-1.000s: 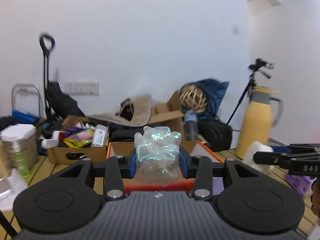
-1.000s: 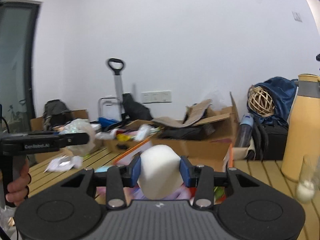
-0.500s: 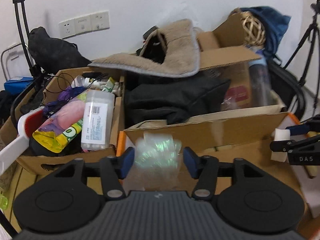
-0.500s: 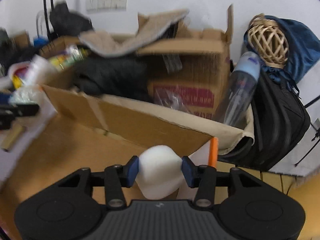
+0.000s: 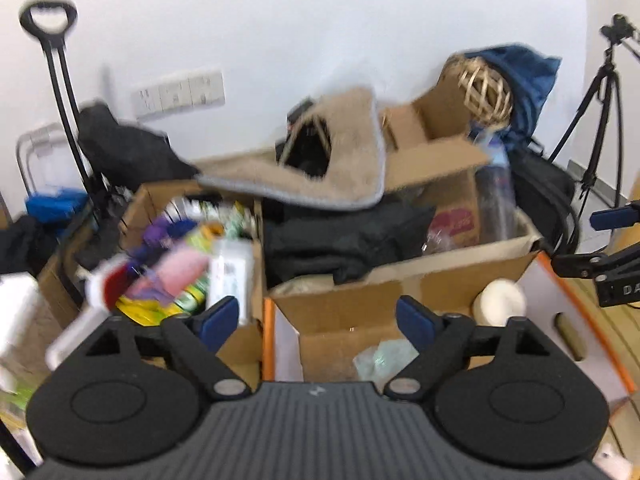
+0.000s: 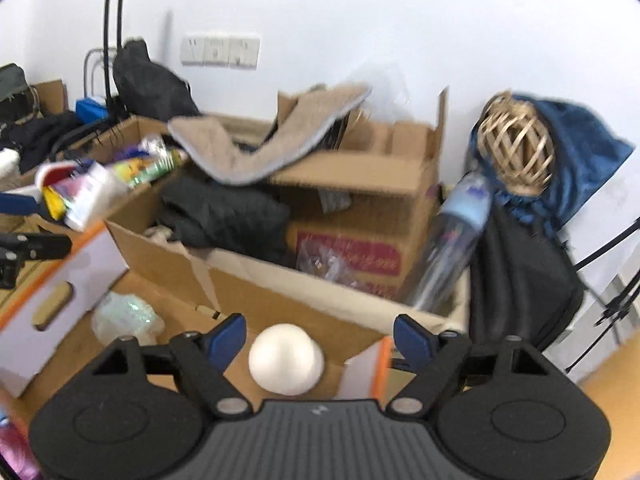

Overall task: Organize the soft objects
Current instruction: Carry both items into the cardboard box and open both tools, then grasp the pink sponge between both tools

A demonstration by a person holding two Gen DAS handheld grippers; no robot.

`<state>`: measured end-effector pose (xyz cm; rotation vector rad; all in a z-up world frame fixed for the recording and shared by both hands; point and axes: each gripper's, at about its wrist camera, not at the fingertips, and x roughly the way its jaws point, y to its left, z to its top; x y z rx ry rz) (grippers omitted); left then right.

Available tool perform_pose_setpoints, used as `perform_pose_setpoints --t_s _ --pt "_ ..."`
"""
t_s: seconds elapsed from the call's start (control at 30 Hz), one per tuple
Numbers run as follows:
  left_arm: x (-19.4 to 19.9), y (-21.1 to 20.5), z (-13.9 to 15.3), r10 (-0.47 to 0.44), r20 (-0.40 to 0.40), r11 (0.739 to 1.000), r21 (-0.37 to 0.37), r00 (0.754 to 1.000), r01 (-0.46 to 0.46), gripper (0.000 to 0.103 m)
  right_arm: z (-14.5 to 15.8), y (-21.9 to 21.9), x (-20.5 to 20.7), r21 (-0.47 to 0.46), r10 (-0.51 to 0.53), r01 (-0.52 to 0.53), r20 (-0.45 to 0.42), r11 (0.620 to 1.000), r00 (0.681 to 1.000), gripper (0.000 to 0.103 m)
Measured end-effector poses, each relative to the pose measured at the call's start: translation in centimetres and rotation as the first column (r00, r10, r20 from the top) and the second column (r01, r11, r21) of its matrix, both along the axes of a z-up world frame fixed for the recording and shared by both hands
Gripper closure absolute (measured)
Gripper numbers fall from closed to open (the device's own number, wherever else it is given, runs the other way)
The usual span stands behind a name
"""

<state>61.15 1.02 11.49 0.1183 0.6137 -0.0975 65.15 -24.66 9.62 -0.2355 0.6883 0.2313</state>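
As both grippers' jaws were opening over the orange-rimmed box, clear of their loads, the left gripper and right gripper probably did best withdrawing straight, without brushing the cardboard walls. Inside lay the crinkly, iridescent plastic bundle and the smooth, rounded white foam piece.

Matt white foam ball, crinkly iridescent plastic wrap, rough brown cardboard box, fuzzy beige cloth.
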Motion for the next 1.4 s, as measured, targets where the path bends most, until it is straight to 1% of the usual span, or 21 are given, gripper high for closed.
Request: perform_pose_setpoints --t_s 0.13,0.23,0.3,0.4,0.47,0.53,0.6,0.67,0.73,0.77,0.87,0.93,1.0,1.1,1.13,1.2,1.23,1.3,1.33,1.37,1.4 --pt "-4.6 -0.2 4.5 0.004 0.080 1.000 0.021 0.997 -0.006 0.009 4.2 -1.6 -4.4 -0.009 -0.003 0.003 0.046 1.000 0.999 0.020" --pt "-8.5 -0.3 7.2 0.011 0.146 1.000 0.012 0.989 -0.013 0.004 6.9 -2.5 -8.4 -0.011 -0.001 0.002 0.088 1.000 0.996 0.018" --pt "-11.5 -0.1 8.1 0.016 0.185 1.000 -0.005 0.983 -0.015 0.001 8.4 -3.1 -11.6 0.003 0.005 -0.006 0.121 1.000 0.993 0.017" --pt "-17.3 0.1 7.4 0.029 0.247 0.999 -0.035 0.968 -0.021 0.000 9.2 -3.7 -17.6 0.045 0.026 -0.035 0.186 0.998 0.982 0.016" --pt "-22.0 0.3 5.9 0.020 0.302 0.999 -0.054 0.953 -0.004 0.000 8.8 -4.2 -22.2 0.083 0.042 -0.063 0.229 0.995 0.973 0.015" --pt "-26.8 0.4 3.8 0.036 0.352 0.998 -0.060 0.935 -0.016 0.000 7.7 -4.6 -27.2 0.116 0.058 -0.093 0.273 0.989 0.960 0.014" --pt "-31.3 0.6 1.9 0.053 0.388 0.997 -0.072 0.920 -0.028 0.000 6.1 -4.7 -32.3 0.132 0.064 -0.111 0.319 0.985 0.946 0.014" --pt "-35.6 0.7 0.2 0.090 0.413 0.993 -0.109 0.906 -0.049 0.000 4.2 -4.5 -37.3 0.147 0.067 -0.126 0.355 0.981 0.932 0.010" --pt "-39.4 1.1 -1.3 0.129 0.408 0.983 -0.173 0.904 -0.062 0.000 2.2 -4.3 -41.4 0.170 0.053 -0.126 0.382 0.977 0.923 0.005" --pt "-41.2 1.3 -1.9 0.134 0.403 0.980 -0.190 0.905 -0.060 0.000 0.9 -4.2 -43.6 0.184 0.045 -0.128 0.398 0.974 0.916 0.004" --pt "-44.6 1.7 -3.7 0.147 0.378 0.980 -0.182 0.914 -0.082 0.000 -2.0 -3.5 -48.2 0.205 0.008 -0.101 0.410 0.974 0.912 0.004" --pt "-45.8 2.0 -4.4 0.150 0.357 0.982 -0.160 0.922 -0.098 0.000 -3.6 -3.2 -50.4 0.215 -0.010 -0.086 0.409 0.973 0.912 0.004" --pt "-46.2 2.1 -4.8 0.146 0.346 0.983 -0.158 0.927 -0.096 0.000 -4.4 -2.9 -51.6 0.244 -0.021 -0.084 0.399 0.966 0.917 0.004" --pt "-45.3 2.4 -6.0 0.141 0.308 0.980 -0.181 0.941 -0.088 0.000 -4.5 -2.2 -51.4 0.274 0.004 -0.120 0.391 0.954 0.921 0.009" --pt "-44.7 2.3 -6.5 0.142 0.295 0.978 -0.189 0.945 -0.088 0.000 -4.5 -1.9 -51.2 0.274 0.011 -0.129 0.394 0.953 0.919 0.013" --pt "-43.2 2.1 -7.8 0.139 0.251 0.974 -0.207 0.958 -0.087 0.000 -4.5 -0.9 -50.0 0.272 0.034 -0.150 0.388 0.950 0.921 0.014" --pt "-42.1 2.0 -8.4 0.137 0.234 0.971 -0.225 0.962 -0.083 0.000 -4.7 -0.3 -49.2 0.269 0.051 -0.164 0.383 0.949 0.922 0.017" --pt "-39.8 2.0 -9.7 0.154 0.190 0.960 -0.260 0.970 -0.102 0.000 -5.0 1.0 -47.0 0.255 0.088 -0.190 0.362 0.948 0.928 0.019" --pt "-38.6 1.9 -10.2 0.158 0.166 0.956 -0.274 0.973 -0.109 0.000 -5.3 1.6 -45.8 0.251 0.106 -0.204 0.355 0.946 0.929 0.022" --pt "-37.5 1.9 -10.7 0.150 0.152 0.951 -0.291 0.977 -0.101 0.000 -5.6 2.2 -44.6 0.253 0.117 -0.213 0.346 0.944 0.931 0.030" --pt "-36.4 1.8 -11.2 0.146 0.134 0.948 -0.303 0.980 -0.100 0.000 -5.8 2.9 -43.5 0.260 0.123 -0.217 0.337 0.941 0.933 0.034"
